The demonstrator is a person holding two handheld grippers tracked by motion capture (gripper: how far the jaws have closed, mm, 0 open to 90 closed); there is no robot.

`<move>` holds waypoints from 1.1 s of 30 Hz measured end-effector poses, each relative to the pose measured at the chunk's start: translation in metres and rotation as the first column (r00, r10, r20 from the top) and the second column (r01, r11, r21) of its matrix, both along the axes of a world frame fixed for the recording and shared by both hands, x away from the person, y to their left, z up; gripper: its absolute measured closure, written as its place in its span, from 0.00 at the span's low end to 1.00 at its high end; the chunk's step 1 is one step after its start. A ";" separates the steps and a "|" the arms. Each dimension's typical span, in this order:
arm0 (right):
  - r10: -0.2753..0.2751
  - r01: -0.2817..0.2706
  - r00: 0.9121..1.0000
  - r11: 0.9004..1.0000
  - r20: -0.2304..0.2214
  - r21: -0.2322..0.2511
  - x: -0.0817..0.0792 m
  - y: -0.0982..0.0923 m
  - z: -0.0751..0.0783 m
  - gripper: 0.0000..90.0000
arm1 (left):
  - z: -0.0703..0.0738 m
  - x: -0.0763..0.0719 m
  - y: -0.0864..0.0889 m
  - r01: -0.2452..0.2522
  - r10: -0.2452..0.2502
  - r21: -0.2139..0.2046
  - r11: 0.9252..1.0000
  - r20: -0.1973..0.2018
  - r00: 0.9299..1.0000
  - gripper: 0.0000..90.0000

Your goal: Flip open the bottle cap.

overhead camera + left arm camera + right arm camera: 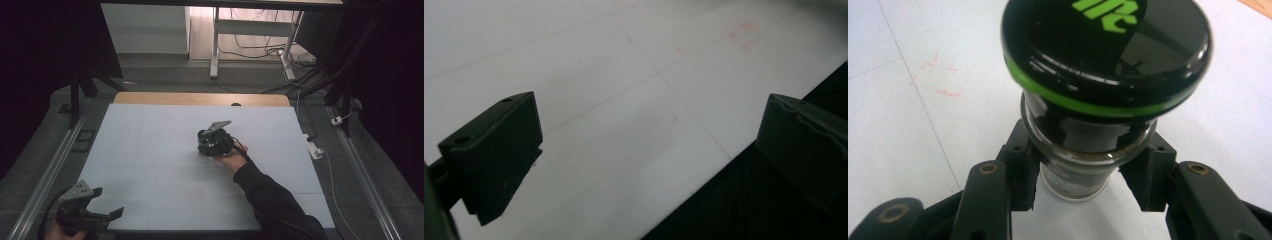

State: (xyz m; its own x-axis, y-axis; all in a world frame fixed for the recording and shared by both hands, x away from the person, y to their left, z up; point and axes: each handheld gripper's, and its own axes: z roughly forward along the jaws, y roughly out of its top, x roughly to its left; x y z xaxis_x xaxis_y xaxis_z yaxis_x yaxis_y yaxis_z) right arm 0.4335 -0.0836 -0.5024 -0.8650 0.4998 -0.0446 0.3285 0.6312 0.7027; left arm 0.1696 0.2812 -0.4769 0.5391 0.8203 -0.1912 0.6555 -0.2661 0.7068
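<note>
Carefully, the right gripper (1080,187) — clenched on the glass jar with a glossy black green-ringed lid (1088,150) — should stay upright, while the left gripper (649,160) idles, released.

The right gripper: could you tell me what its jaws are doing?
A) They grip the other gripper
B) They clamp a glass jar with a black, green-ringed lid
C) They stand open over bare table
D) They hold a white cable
B: in the right gripper view, the right gripper has its pads pressed on both sides of the jar, just under the lid with its green ring.
</note>
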 end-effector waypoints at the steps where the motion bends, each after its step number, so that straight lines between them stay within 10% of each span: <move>1: 0.001 -0.001 1.000 1.000 0.002 -0.001 0.000 0.000 0.000 0.59 | 0.000 0.000 0.000 0.000 0.000 0.000 1.000 0.000 1.000 0.00; 17: 0.006 -0.006 1.000 1.000 0.002 0.001 0.001 -0.001 0.000 0.59 | 0.001 0.012 -0.006 0.047 -0.047 -0.028 0.998 -0.012 0.999 0.00; 33: 0.010 -0.010 1.000 1.000 -0.001 0.002 0.001 -0.001 0.000 0.59 | 0.004 0.035 -0.019 0.112 -0.104 -0.100 0.989 0.078 0.991 0.00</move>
State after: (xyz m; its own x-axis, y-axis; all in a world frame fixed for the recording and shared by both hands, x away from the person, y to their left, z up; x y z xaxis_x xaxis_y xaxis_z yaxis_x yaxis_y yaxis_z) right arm 0.4344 -0.0843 -0.5026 -0.8701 0.4910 -0.0428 0.3225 0.6329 0.7038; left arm 0.2050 0.2618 -0.4729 0.6392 0.7341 -0.2292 0.5727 -0.2555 0.7790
